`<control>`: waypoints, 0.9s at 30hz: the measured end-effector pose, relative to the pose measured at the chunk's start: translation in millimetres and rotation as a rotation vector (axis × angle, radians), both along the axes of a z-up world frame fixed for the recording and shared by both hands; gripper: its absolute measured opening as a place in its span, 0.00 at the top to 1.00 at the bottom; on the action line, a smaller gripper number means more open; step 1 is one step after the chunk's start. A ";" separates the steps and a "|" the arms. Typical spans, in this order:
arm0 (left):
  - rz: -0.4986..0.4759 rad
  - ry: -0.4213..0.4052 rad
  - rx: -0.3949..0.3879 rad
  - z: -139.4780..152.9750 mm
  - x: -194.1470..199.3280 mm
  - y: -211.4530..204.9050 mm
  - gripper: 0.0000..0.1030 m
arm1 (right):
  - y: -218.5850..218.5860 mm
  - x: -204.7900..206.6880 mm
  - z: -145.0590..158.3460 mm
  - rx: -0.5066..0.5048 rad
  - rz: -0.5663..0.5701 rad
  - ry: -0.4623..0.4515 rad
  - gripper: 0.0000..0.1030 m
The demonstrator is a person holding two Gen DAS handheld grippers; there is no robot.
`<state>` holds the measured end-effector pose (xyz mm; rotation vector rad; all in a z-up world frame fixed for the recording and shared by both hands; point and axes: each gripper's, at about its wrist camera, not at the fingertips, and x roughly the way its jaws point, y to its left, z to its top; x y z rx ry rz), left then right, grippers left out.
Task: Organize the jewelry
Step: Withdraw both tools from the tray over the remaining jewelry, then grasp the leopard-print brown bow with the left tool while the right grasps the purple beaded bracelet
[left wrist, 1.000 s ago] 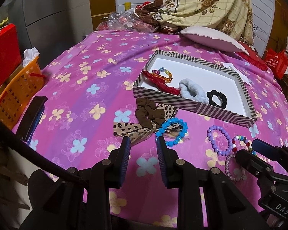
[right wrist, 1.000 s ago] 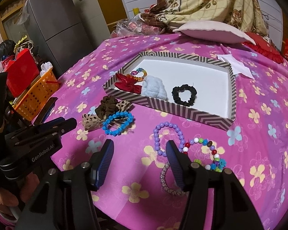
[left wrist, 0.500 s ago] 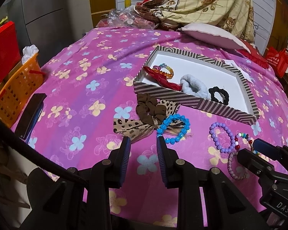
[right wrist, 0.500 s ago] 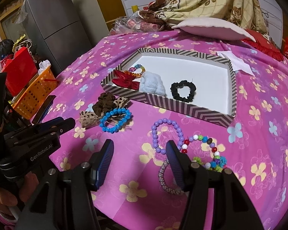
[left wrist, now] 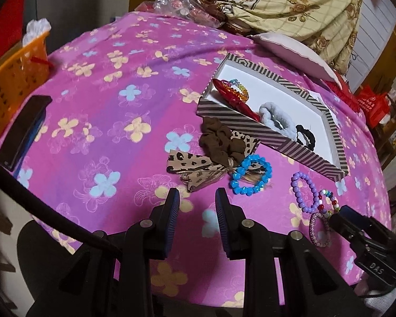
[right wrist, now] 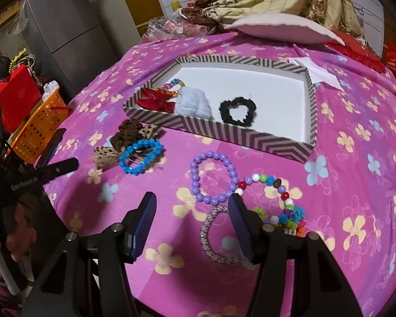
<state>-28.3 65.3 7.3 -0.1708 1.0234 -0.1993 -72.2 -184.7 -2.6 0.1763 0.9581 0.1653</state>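
A striped box [left wrist: 266,132] [right wrist: 219,129] on the pink bedspread holds a red bow [right wrist: 155,101], a rainbow bracelet [left wrist: 237,89], a grey scrunchie [right wrist: 194,104] and a black scrunchie [right wrist: 237,111]. In front of it lie a brown scrunchie [left wrist: 219,140] on a leopard bow [left wrist: 190,165], a blue bead bracelet [left wrist: 250,175] [right wrist: 141,155], a purple bead bracelet [right wrist: 213,181], a multicolour bead bracelet [right wrist: 277,200] and a woven bangle [right wrist: 216,240]. My left gripper [left wrist: 196,198] is open and empty, just short of the leopard bow. My right gripper [right wrist: 192,202] is open and empty over the purple bracelet and bangle.
An orange basket [left wrist: 15,76] [right wrist: 37,129] stands off the bed's left edge, with a dark phone [left wrist: 23,132] beside it on the bedspread. A pillow [right wrist: 282,30] and a folded blanket [left wrist: 298,5] lie behind the box. A white paper [right wrist: 319,71] lies by the box's far right corner.
Both grippers have moved forward toward the loose jewelry, and the left view has tilted. The right gripper now reaches the purple bracelet and the bangle. Nothing has been picked up.
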 end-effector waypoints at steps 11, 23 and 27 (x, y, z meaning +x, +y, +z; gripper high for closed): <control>-0.090 0.025 0.020 -11.2 20.0 -6.1 0.53 | -12.1 10.3 -7.4 0.001 -0.017 0.016 0.42; -0.007 0.094 -0.039 -19.2 70.8 -20.2 0.46 | -9.6 35.5 -8.1 -0.030 0.009 0.015 0.42; -0.021 0.106 -0.009 -24.4 79.5 -29.5 0.46 | -6.3 50.0 -14.7 -0.091 0.041 0.030 0.43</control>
